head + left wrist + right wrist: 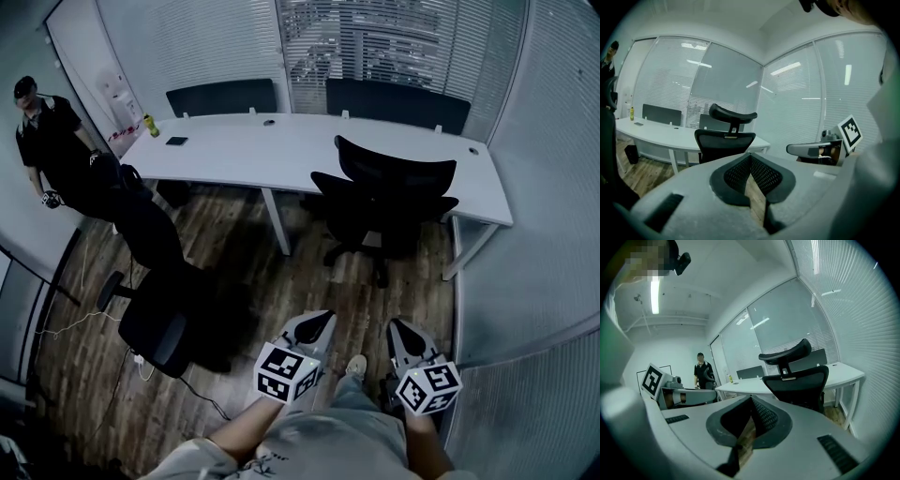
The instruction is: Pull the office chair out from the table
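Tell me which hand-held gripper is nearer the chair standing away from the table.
Left. The left hand-held gripper is to that chair's right; the right hand-held gripper is farther right still.

White table with yellow bottle

No legible text, brand, number or sign was found in any view. The only printed marks I logged were black-and-white square patterns, without letters or digits, on two cubes in the head view: the lower-centre cube and the lower-right cube. One such pattern also showed at the right edge of the left gripper view and at the left edge of the right gripper view. Any print on the yellow bottle, upper left, was too small for me to read.
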### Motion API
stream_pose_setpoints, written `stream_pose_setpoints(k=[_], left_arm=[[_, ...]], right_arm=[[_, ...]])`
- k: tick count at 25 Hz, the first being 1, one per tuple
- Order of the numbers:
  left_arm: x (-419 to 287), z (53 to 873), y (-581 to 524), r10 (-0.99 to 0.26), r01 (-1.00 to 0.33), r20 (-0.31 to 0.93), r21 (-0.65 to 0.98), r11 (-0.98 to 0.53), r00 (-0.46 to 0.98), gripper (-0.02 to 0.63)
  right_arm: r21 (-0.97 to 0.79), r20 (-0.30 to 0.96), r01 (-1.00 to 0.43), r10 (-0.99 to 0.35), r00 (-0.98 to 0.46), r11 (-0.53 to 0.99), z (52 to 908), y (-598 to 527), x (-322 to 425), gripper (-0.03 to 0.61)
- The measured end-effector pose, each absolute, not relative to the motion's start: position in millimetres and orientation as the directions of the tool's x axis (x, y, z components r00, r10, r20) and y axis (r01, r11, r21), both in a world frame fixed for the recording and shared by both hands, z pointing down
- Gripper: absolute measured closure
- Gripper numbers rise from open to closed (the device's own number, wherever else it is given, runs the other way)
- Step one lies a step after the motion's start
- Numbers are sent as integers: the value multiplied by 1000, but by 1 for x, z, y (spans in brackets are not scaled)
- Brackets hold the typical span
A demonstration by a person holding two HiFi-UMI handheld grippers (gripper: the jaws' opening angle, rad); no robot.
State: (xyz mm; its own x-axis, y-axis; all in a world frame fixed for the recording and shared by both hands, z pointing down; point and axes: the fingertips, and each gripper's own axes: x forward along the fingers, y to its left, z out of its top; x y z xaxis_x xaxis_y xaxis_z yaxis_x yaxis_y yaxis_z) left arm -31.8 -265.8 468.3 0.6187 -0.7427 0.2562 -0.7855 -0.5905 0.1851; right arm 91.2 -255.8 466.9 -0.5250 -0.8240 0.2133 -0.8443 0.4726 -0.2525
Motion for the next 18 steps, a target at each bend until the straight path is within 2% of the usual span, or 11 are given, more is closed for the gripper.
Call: stream_pose_setpoints(k=[18], left_arm=[[8, 446, -420, -781, -808, 215, 224, -544, 586, 601]], right_arm=[[-274, 193, -821, -807, -557, 501, 445, -413, 141, 571]])
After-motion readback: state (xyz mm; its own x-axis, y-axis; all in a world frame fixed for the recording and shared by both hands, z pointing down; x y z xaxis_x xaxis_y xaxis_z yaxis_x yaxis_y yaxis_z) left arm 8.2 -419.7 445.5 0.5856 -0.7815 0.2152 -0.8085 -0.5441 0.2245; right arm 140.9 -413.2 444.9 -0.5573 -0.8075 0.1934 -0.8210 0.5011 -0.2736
